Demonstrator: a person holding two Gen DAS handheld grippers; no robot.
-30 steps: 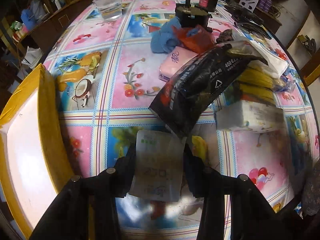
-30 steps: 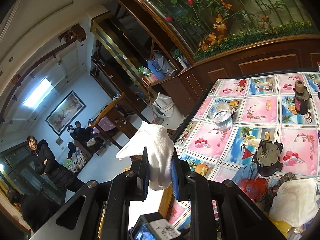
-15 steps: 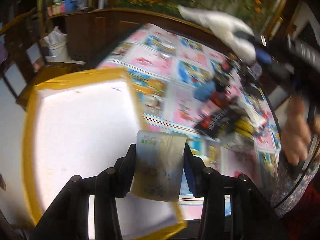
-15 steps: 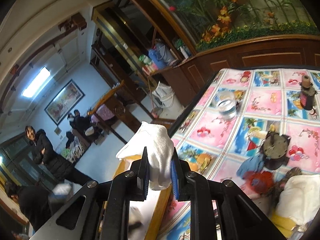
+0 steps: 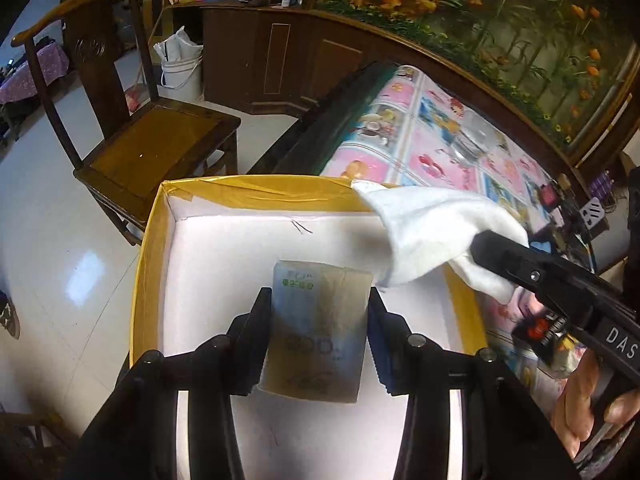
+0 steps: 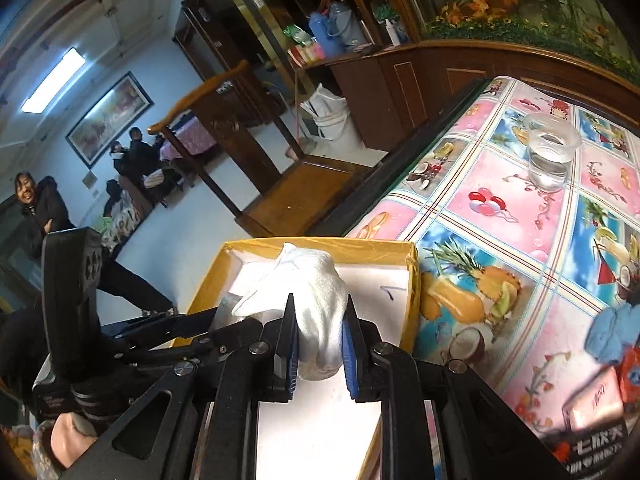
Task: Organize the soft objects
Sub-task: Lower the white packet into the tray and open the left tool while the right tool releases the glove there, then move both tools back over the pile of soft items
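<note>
Now we hold two soft things over the yellow-rimmed box [image 5: 152, 248], which sits just beside the desk [image 6: 520, 216] edge. On the left, the left gripper [image 5: 320, 320] has its jaws partway apart and pressed on a tissue pack [image 5: 318, 328], which stands upright between them above the white floor of the box. Rightward, the right gripper [image 6: 318, 344] has its jaws drawn narrow on a white cloth [image 6: 308, 288]; the cloth bunches ahead of the jaws and droops over the right wall of the box.

What could go wrong: we judge the two grippers may knock together, since both crowd the same opening and the right one reaches across just ahead of the left jaws. The cloth may catch on the rim and land half outside if we let go while it hangs over that wall. The pack could tip onto its side if released high.

Edges and room: the box floor looks bare ahead of the left jaws and below them, with its walls well apart. To the right of the right jaws lie the patterned desk and a glass of water [image 6: 550, 156], well clear. A wooden chair [image 5: 152, 140] stands beyond the far wall.
</note>
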